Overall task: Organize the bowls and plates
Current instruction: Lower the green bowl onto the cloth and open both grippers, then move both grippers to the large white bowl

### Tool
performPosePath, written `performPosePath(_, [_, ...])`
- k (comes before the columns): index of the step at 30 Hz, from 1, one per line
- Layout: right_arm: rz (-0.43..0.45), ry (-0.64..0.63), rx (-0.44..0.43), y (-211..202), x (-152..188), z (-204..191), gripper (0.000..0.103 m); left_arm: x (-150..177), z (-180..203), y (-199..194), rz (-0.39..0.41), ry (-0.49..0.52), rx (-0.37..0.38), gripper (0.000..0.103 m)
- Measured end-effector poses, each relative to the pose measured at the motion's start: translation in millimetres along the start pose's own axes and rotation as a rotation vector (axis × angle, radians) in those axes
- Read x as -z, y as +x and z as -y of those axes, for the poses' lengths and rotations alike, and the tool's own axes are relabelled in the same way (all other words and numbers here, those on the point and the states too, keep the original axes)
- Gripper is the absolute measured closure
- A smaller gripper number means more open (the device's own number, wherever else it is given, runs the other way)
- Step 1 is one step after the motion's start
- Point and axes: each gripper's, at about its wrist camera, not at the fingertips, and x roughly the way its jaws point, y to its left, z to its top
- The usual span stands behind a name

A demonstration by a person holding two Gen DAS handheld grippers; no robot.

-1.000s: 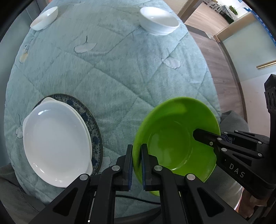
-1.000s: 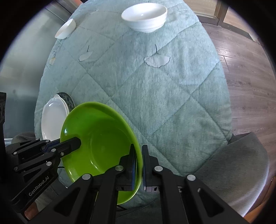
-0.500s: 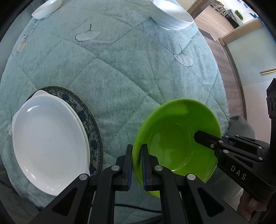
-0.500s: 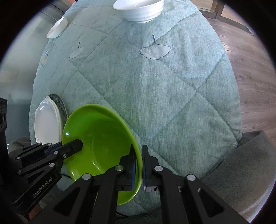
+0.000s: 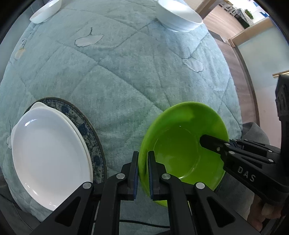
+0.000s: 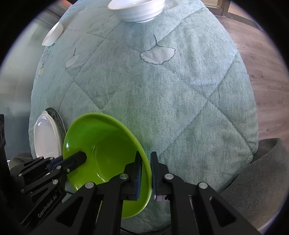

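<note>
Sitting near the tabletop's [image 5: 126, 76] front edge, the green bowl [image 5: 180, 150] has its rim pinched by the left gripper [image 5: 143, 160]; the right gripper [image 6: 145, 162] is opening around the opposite rim, contact unclear. Only the left view shows the white plate [image 5: 47, 159] whole.

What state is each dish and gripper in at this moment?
Green bowl: upright, empty, rim between both grippers' jaws.
Left gripper: shut on the bowl's rim.
Right gripper: jaws opening, rim between them.
White plate: empty, stacked on patterned plate.
Two white bowls: upright on tablecloth.
</note>
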Motion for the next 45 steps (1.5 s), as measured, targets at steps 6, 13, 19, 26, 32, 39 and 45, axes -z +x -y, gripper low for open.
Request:
performPosePath(6, [0.069, 0.010, 0.038, -24, 0, 6, 0.039, 4, 3, -43, 0.109, 0.059, -0.076, 0.077])
performPosePath(13, [0.263, -0.056, 0.052, -96, 1, 2, 0.010, 12, -38, -154, 0.427, -0.001, -0.162, 0.000])
performPosePath(19, [0.323, -0.059, 0.019, -119, -2, -3, 0.010, 18, -85, -198, 0.490, -0.045, -0.154, 0.057])
performPosePath(26, [0.354, -0.063, 0.059, -127, -8, -14, 0.088, 22, -120, -211, 0.514, -0.111, -0.151, 0.057])
performPosePath(32, [0.420, -0.108, 0.022, -143, -23, -31, 0.001, 17, -133, -227, 0.573, -0.103, -0.175, 0.001])
performPosePath(39, [0.450, -0.221, 0.013, -164, -56, -71, 0.001, -9, -168, -242, 0.572, -0.140, -0.172, 0.001])
performPosePath(45, [0.413, -0.233, -0.009, -168, -99, -92, 0.001, -43, -203, -252, 0.562, -0.160, -0.169, 0.001])
